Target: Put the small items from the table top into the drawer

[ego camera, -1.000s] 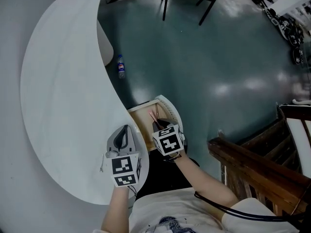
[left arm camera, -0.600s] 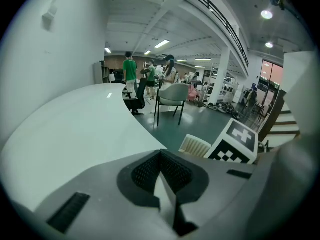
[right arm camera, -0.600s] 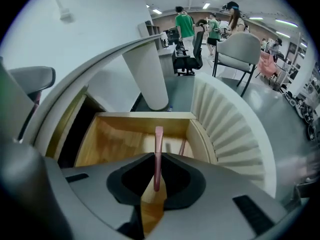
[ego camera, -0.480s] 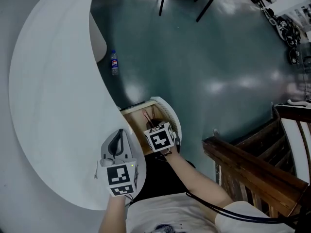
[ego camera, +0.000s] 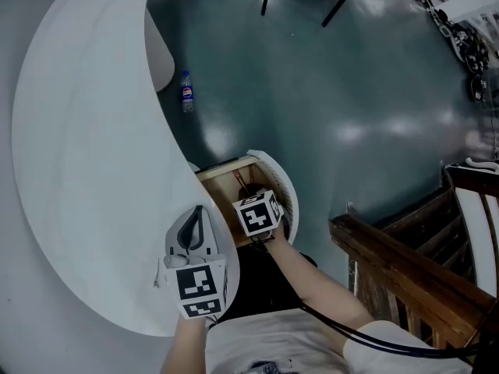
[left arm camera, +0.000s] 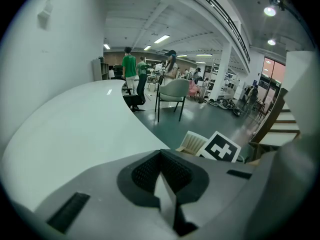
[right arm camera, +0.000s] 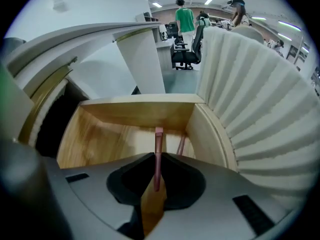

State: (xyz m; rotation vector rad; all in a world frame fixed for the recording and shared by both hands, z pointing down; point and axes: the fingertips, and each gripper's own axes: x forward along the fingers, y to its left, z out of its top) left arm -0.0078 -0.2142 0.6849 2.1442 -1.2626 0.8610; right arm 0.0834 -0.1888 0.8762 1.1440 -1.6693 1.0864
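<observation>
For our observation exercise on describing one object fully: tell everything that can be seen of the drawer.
The drawer stands pulled out from the white table. Its floor and walls look like pale bare wood; its front is a curved, white, ribbed panel. A loose stick, thin and pinkish, sits inside by that front. The right gripper hangs over it, shut on a held stick aimed inside; whether that touches the wood cannot be told.

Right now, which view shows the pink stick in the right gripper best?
Right gripper view: the pink stick sits pinched between the right gripper's fingers, tip over the open wooden drawer. Head view: the marker cube covers the grip; only thin reddish lines show in the drawer. Left gripper view: none of it.
</observation>
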